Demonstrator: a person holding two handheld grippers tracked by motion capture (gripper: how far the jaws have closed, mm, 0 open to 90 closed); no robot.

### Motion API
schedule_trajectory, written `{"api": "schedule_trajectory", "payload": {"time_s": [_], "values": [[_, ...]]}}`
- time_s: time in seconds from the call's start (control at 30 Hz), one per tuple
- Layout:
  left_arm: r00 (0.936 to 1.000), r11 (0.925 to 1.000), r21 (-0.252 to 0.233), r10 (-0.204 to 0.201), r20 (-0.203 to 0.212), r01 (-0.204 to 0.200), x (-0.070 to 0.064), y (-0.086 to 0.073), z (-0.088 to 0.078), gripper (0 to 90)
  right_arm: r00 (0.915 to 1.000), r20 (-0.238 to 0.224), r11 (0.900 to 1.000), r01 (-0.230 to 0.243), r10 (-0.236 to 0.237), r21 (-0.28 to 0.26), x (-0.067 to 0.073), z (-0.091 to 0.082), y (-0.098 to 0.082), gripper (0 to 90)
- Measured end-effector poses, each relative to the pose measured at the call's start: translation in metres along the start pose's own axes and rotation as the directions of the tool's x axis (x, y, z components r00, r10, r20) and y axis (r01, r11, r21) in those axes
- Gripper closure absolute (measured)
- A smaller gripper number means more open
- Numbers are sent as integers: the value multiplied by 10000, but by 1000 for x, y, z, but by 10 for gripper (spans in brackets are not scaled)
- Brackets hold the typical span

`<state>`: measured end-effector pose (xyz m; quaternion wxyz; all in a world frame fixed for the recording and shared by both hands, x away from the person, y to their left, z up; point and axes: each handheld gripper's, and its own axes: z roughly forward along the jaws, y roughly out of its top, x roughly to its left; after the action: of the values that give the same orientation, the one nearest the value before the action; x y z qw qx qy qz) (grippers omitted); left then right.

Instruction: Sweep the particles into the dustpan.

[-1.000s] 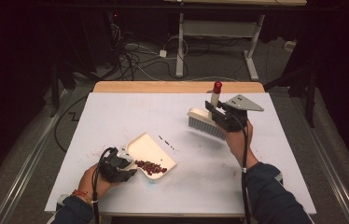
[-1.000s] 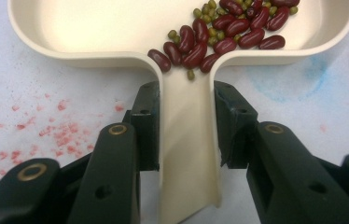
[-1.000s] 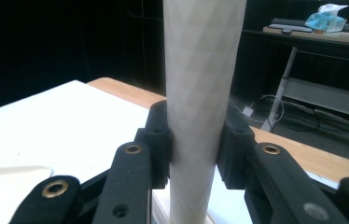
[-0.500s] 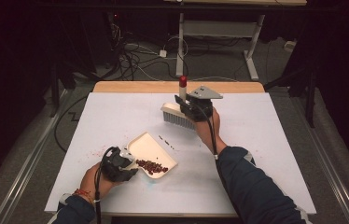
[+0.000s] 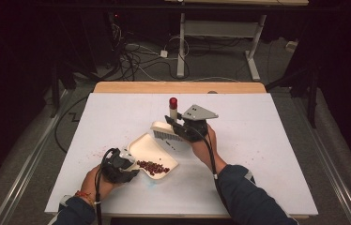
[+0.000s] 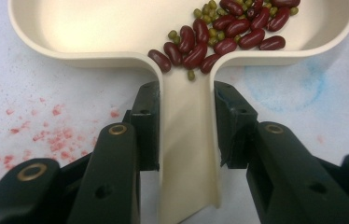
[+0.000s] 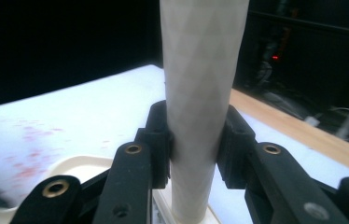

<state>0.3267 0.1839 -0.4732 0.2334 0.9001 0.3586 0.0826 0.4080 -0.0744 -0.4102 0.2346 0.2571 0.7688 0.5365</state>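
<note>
L gripper (image 5: pixel 119 165), lower left of centre in the high view, is gripping the handle of a cream dustpan (image 5: pixel 150 151); its 2 fingers (image 6: pixel 147 123) are pressing on either side of the handle w/ no gap showing. The pan is lying flat on the white desk (image 5: pixel 267 154), mouth pointing toward upper right of the frame. Red beans (image 5: pixel 152 167) mixed w/ a few small green ones are sitting in the pan's rear, near the handle; in the L gripper view they are bunching at top centre & top right, some just at the handle's throat. Faint red specks are dotting the desk at left of that view.

R gripper (image 5: pixel 188 129), at frame centre in the high view, is clamping the pale handle of a brush (image 5: pixel 166 132); fingers (image 7: pixel 159 135) are closing tight on the handle from both sides, as the R gripper view shows at its centre. The handle is standing about upright, its red tip (image 5: pixel 173 101) at the top. The brush head is hanging over the dustpan's far rim, upper right of the pan; can't tell if the bristles are touching it.
</note>
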Motion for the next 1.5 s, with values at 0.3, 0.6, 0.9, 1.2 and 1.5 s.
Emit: {"api": "schedule_trajectory", "payload": {"time_s": [0.3, 0.6, 0.9, 1.2, 1.5], "values": [[9999, 9999, 30, -138, 23, 138, -1, 2, 1, 635, 9992, -245, 9992, -324, 317, -254, 19, -24, -12, 695], [9998, 9998, 83, -166, -91, 167, -2, 6, 3, 634, 9979, -378, 9978, -549, 535, -361, 50, -35, -8, 701], [9999, 10000, 7, -77, -131, 77, -3, 5, 3, 634, 9982, -596, 9983, -143, 109, -565, 63, -34, -3, 702], [9999, 9999, -67, -122, 30, 123, 0, 5, 1, 635, 9999, 71, 9927, -135, 144, -1197, 26, -52, 19, 701], [9999, 9999, -9, -149, 87, 149, 5, 2, -2, 634, 9895, 1394, 9965, 482, -383, -679, -1, -30, 11, 701]]}}
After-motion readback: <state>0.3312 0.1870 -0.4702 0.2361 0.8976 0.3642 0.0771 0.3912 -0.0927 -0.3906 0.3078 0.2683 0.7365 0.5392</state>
